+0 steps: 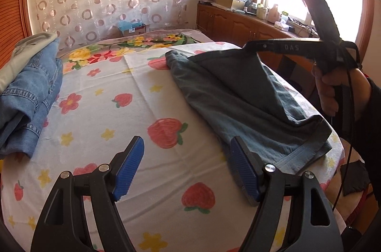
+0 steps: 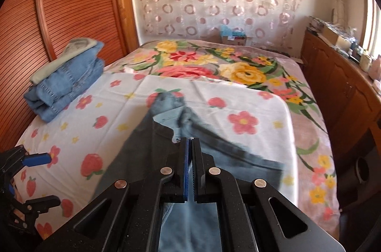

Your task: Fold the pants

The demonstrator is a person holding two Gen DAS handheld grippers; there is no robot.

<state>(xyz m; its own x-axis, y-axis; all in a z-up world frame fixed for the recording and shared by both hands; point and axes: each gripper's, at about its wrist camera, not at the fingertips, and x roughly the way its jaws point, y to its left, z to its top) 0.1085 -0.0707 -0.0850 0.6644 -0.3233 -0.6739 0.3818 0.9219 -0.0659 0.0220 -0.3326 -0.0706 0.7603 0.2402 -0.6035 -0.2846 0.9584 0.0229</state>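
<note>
Dark blue-grey pants (image 1: 247,97) lie on the strawberry-print sheet (image 1: 142,109) at the right side of the bed. My right gripper (image 2: 190,145) is shut on a part of the pants (image 2: 147,152) and lifts it off the sheet; it shows in the left wrist view (image 1: 252,46) as a raised fold hanging from its tip. My left gripper (image 1: 188,156) is open and empty, low over the sheet, its right pad (image 1: 243,168) just beside the pants' near hem. It also shows at the left edge of the right wrist view (image 2: 35,160).
A stack of folded blue jeans (image 1: 31,95) with a pale garment on top sits at the bed's left side, also seen in the right wrist view (image 2: 69,78). A floral blanket (image 2: 228,66) covers the far half. A wooden cabinet (image 1: 238,23) with clutter stands along the right.
</note>
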